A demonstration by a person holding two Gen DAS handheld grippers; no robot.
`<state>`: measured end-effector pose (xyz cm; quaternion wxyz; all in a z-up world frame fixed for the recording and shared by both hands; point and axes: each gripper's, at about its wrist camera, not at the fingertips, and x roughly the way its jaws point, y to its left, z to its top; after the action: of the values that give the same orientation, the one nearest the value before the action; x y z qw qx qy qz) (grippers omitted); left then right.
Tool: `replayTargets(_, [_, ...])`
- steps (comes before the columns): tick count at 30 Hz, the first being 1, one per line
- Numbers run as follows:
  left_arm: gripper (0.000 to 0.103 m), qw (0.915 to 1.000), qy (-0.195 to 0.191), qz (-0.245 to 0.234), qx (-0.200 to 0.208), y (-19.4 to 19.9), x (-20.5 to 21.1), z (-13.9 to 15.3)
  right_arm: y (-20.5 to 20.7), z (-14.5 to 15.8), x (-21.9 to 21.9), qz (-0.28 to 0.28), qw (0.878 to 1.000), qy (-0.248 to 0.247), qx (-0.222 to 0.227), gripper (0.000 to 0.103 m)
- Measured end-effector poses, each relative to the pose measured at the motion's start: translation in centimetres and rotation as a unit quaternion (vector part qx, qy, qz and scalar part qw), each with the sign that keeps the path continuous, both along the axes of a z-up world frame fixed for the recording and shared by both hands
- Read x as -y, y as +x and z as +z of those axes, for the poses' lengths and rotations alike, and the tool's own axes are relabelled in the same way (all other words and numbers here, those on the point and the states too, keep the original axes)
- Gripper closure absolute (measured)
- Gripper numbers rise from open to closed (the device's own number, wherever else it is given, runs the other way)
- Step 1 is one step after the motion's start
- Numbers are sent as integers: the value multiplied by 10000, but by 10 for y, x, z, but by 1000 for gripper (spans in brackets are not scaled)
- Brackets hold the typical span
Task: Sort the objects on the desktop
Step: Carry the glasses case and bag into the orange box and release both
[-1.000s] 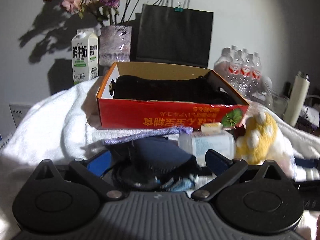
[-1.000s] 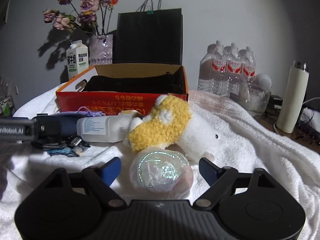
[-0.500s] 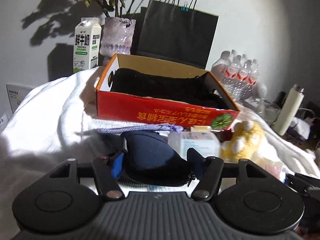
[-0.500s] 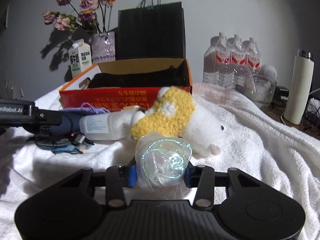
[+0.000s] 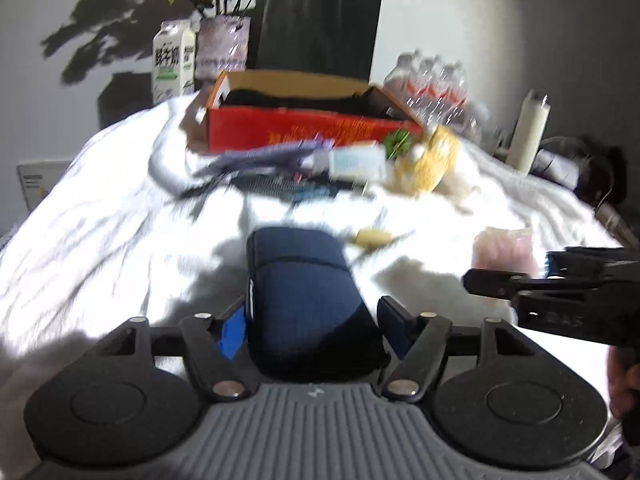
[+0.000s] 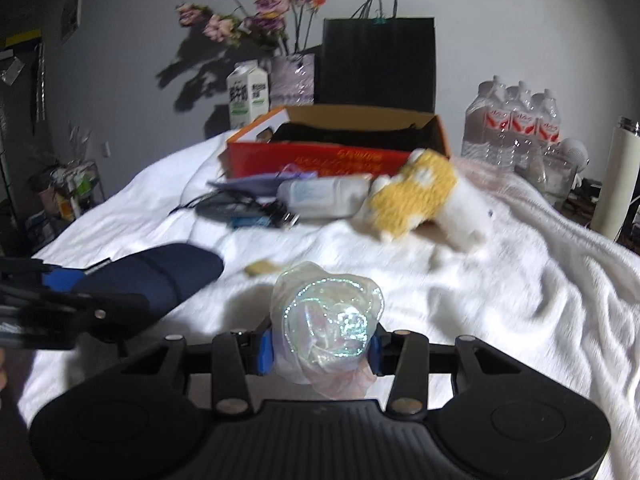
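While both views are motion-blurred, left gripper (image 5: 312, 320) jaws pinch a navy pouch (image 5: 304, 292), held above the white cloth (image 5: 120, 232). Right gripper (image 6: 320, 346) jaws pinch an iridescent bag (image 6: 326, 320). Red box (image 6: 320, 156) at the back holds dark fabric (image 6: 352, 132). Bottle (image 6: 320, 198), plush (image 6: 424, 196) and cables (image 6: 248, 210) crowd its front edge; bare cloth lies nearer the grippers.

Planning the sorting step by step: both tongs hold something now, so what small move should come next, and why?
Probably carry the navy pouch in the left tongs forward toward the open red box. The pouch is already clamped and lifted off the white cloth, and the box lies straight ahead. The right tongs grip the iridescent bag and could follow.
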<state>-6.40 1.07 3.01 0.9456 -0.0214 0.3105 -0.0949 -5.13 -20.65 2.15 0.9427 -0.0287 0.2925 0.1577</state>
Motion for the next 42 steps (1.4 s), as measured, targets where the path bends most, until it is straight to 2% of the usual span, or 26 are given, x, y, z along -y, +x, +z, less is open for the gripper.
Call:
replayTargets(1, [24,10000,71,-20,32,2,2,-2,-3,-4,-2,24,10000,11,-38,56])
replayTargets(2, [22,9998,144,-41,105,4,4,-4,-4,-8,-3,-17,10000,4,-62,48])
replayTargets(4, [15,9993,254,-123,250,10,9,-5,-6,-11,-6,-144,9998,-37,-113,48])
replayTargets(8, [14,9989,440,-7,133,27,15,-13,-10,-8,-6,-151,9999,-15,-31,45])
replayTargets(9, [16,9992,396,52,95,29,14,-14,-12,-7,-6,-181,9998,-26,-11,45])
replayTargets(10, [26,9995,308,84,60,31,12,-15,-14,-7,-5,-205,9998,-40,1,44])
replayTargets(11, [32,9994,290,173,36,31,10,-15,-15,-6,-4,-231,9997,-38,6,44])
replayTargets(13, [36,9994,278,165,74,28,8,-14,-16,-5,-1,-246,9997,-25,-4,44])
replayTargets(15, [38,9995,238,204,61,21,8,-11,-17,-5,0,-195,9998,-34,-81,56])
replayTargets(17, [38,9996,125,252,33,11,6,-8,-18,-4,-1,-188,9998,-49,-106,59])
replayTargets(24, [39,9993,80,216,298,-36,9,5,-38,13,-7,-121,9998,-18,167,60])
replayTargets(28, [39,9962,35,223,840,-41,7,29,-49,31,-5,-255,9977,150,614,60])
replayTargets(33, [39,9903,-115,332,1345,-21,2,65,-37,63,1,-264,9935,344,1053,60])
replayTargets(35, [39,9877,-54,414,1510,-10,2,75,-25,76,4,-263,9917,360,1208,60])
replayTargets(42, [39,9855,-31,552,1607,56,-4,103,38,107,10,-408,9856,460,1576,60])
